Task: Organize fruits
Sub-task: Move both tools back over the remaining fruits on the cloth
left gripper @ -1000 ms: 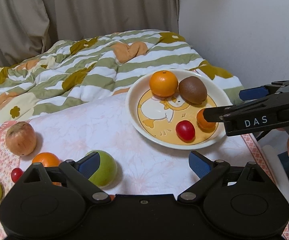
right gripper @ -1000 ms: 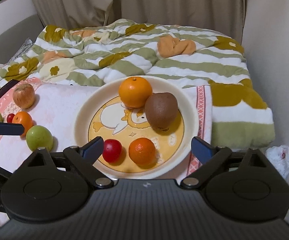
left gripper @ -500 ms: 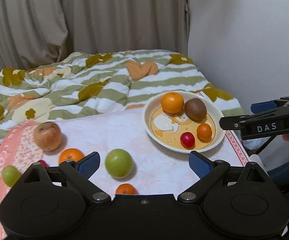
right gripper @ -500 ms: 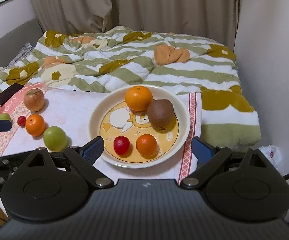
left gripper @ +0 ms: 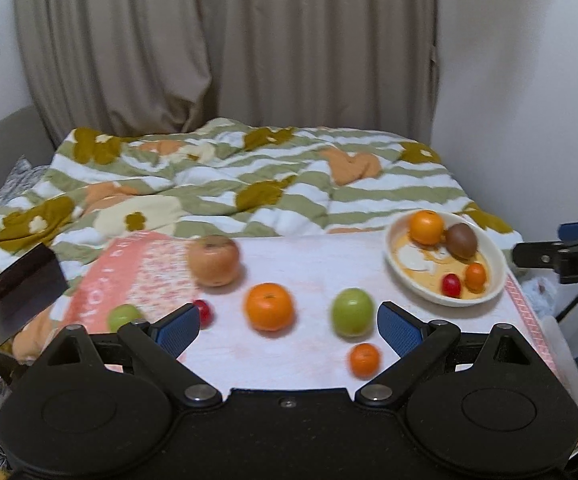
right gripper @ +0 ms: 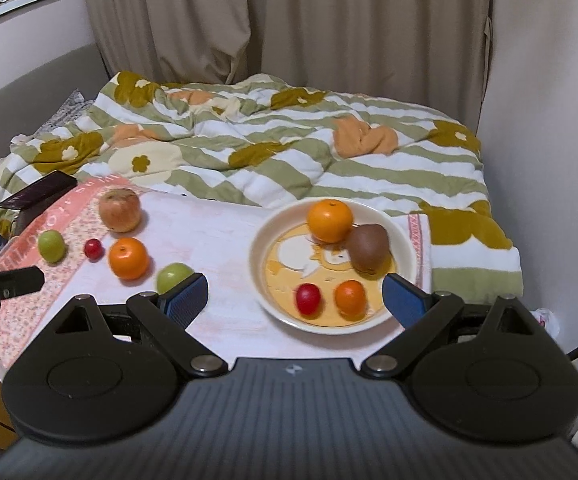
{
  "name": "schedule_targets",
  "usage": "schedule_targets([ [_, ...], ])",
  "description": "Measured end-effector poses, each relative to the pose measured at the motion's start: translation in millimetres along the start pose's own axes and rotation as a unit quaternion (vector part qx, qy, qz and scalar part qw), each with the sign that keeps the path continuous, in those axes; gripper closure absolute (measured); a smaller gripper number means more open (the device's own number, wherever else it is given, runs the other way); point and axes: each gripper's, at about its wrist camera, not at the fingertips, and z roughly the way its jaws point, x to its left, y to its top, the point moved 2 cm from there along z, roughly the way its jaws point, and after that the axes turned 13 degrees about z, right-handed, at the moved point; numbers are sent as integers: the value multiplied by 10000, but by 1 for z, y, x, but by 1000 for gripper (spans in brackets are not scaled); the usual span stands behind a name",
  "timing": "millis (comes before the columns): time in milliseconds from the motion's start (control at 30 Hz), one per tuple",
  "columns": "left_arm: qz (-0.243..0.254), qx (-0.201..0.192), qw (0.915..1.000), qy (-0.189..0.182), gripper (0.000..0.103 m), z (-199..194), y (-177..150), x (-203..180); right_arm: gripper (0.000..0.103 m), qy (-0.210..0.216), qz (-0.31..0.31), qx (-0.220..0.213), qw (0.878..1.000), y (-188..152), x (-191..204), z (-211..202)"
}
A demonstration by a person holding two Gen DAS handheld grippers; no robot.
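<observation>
A cream plate (right gripper: 261, 236) (left gripper: 499, 266) holds a large orange (right gripper: 329, 221), a kiwi (right gripper: 369, 249), a small orange (right gripper: 351, 298) and a red fruit (right gripper: 309, 298). On the cloth lie a russet apple (left gripper: 213, 260), an orange (left gripper: 269, 306), a green apple (left gripper: 352, 312), a small orange (left gripper: 365, 360), a small red fruit (left gripper: 205, 312) and a small green fruit (left gripper: 123, 317). My left gripper (left gripper: 288, 330) is open and empty above the near edge. My right gripper (right gripper: 296, 298) is open and empty, near the plate's front.
A pink-and-white cloth (left gripper: 321, 256) covers the table. A striped green quilt (left gripper: 249, 184) lies on the bed behind. A dark flat object (left gripper: 25, 284) sits at the left. A wall stands close on the right, curtains (left gripper: 229, 40) at the back.
Both grippers have pulled back and up from the table, so more of the room shows. The left view has swung left over the loose fruit. No fruit has moved.
</observation>
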Motion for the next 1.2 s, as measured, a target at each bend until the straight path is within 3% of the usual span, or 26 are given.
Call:
schedule_targets([
  [300, 56, -76, 9998, 189, 6, -7, -26, 80, 0, -229, 84, -142, 9996, -16, 79, -5],
  [700, 256, 5, 9995, -182, 6, 30, -52, 163, 0, -443, 504, -90, 9977, -42, 167, 33],
  [967, 473, 198, 9966, -649, 6, 70, -60, 184, 0, -486, 759, 38, 9959, -57, 202, 73],
  [1200, 543, 439, 9942, -820, 7, 110, -68, 185, 0, -549, 852, 209, 9946, -67, 213, 115],
])
